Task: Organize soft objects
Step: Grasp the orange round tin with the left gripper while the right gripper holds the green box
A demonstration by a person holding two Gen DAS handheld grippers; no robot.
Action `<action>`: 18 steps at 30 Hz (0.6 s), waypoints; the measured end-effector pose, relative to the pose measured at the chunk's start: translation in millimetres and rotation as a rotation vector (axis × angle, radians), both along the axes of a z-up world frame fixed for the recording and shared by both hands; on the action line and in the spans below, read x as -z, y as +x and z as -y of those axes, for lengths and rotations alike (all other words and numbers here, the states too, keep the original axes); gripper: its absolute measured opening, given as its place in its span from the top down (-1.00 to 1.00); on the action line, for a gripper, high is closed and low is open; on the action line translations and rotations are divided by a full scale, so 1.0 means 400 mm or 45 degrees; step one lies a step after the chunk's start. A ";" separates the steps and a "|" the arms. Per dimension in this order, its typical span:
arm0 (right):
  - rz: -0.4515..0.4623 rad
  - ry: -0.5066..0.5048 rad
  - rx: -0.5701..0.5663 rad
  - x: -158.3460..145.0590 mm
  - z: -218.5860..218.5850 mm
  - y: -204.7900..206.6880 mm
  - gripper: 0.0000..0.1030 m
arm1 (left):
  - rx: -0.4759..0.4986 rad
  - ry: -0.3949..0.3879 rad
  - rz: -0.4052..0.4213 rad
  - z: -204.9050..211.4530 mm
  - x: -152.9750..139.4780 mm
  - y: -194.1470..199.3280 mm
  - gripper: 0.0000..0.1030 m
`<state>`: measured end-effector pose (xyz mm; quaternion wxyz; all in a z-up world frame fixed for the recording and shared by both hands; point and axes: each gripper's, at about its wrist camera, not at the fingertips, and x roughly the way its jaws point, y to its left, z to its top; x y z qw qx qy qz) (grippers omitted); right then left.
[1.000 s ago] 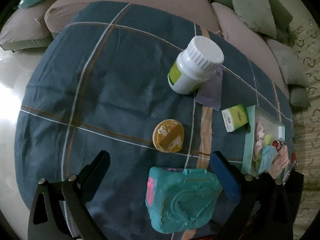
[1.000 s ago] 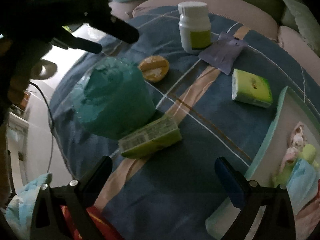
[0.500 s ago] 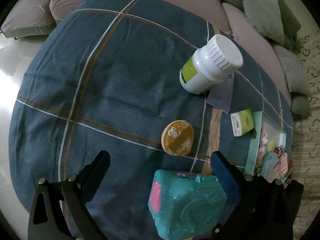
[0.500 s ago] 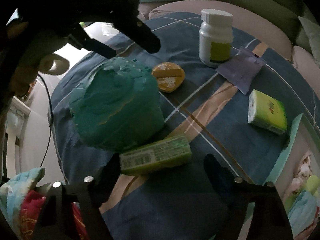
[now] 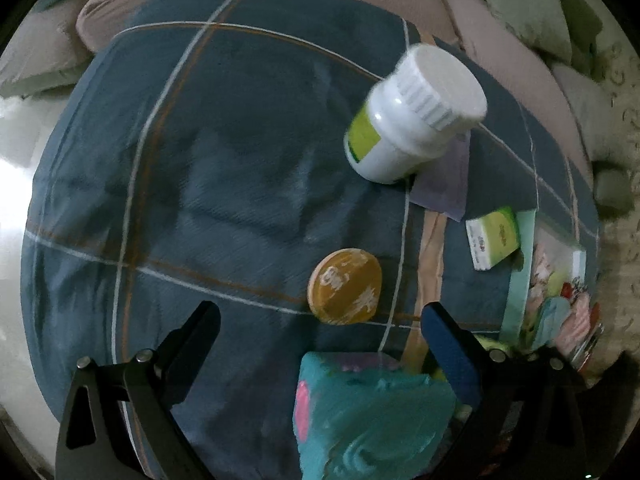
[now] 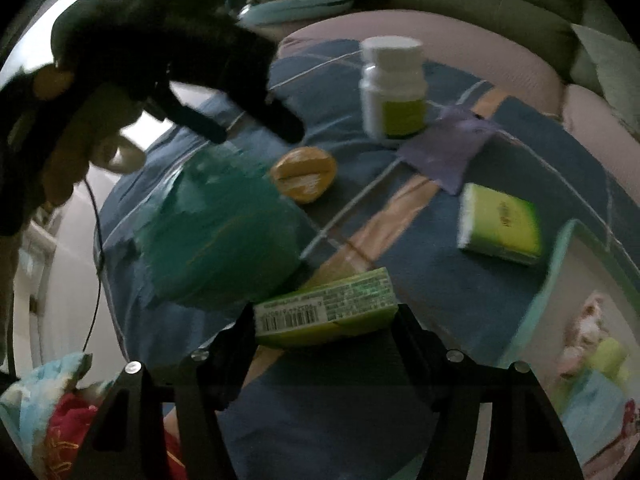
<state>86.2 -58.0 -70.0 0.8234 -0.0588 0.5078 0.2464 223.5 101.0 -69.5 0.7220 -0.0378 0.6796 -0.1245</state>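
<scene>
No legible text, barcode digits blurred.

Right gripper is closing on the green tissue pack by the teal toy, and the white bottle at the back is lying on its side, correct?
Not quite. The white bottle stands upright on its base, cap up, as the right wrist view shows. The rest holds: the right gripper has its fingers at the two ends of the green tissue pack, which lies beside the teal toy.

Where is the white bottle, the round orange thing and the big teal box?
white bottle (image 5: 404,120), left wrist view, on its side wall below the cap.
round orange thing (image 5: 345,286), left wrist view, on its flat top.
big teal box (image 5: 368,416), left wrist view, on its top face.
</scene>
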 end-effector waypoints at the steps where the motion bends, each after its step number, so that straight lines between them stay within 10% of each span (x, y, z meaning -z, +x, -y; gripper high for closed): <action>1: 0.011 0.012 0.037 -0.013 0.018 0.003 -0.34 | 0.013 0.015 -0.005 0.009 0.004 0.004 -0.94; 18: 0.029 0.155 0.569 -0.082 0.276 0.050 -0.34 | 0.302 0.338 -0.130 0.202 0.061 0.077 -0.49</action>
